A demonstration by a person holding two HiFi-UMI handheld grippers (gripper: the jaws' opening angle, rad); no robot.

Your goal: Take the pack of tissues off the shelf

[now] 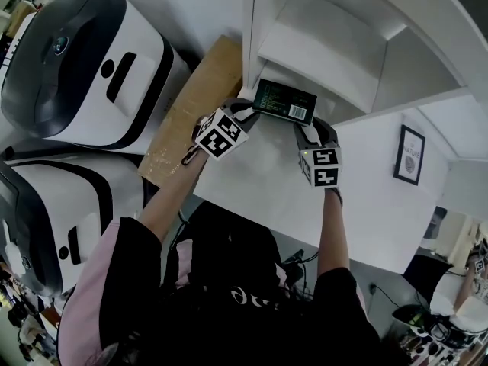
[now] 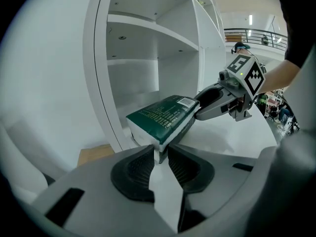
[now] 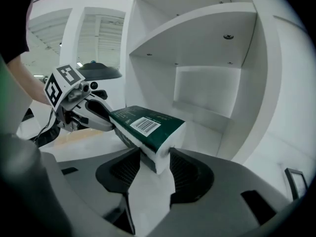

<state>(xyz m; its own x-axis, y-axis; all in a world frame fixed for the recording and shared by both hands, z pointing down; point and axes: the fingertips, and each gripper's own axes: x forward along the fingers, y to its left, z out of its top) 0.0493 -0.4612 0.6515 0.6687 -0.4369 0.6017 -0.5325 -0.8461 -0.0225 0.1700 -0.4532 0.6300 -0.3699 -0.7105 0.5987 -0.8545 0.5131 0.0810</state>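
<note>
The dark green pack of tissues with a barcode hangs tilted at the front of the white shelf's lowest compartment, between my two grippers. My left gripper is shut on the pack's left end; in the left gripper view its jaws pinch the white near corner of the pack. My right gripper is at the right end. In the right gripper view its jaws stand wide apart, with the white end of the pack between the pads.
A white tabletop lies under the pack. Two large white machines with dark visors stand on the left, beside a brown board. A framed picture hangs on the right. Upper shelf compartments hold nothing.
</note>
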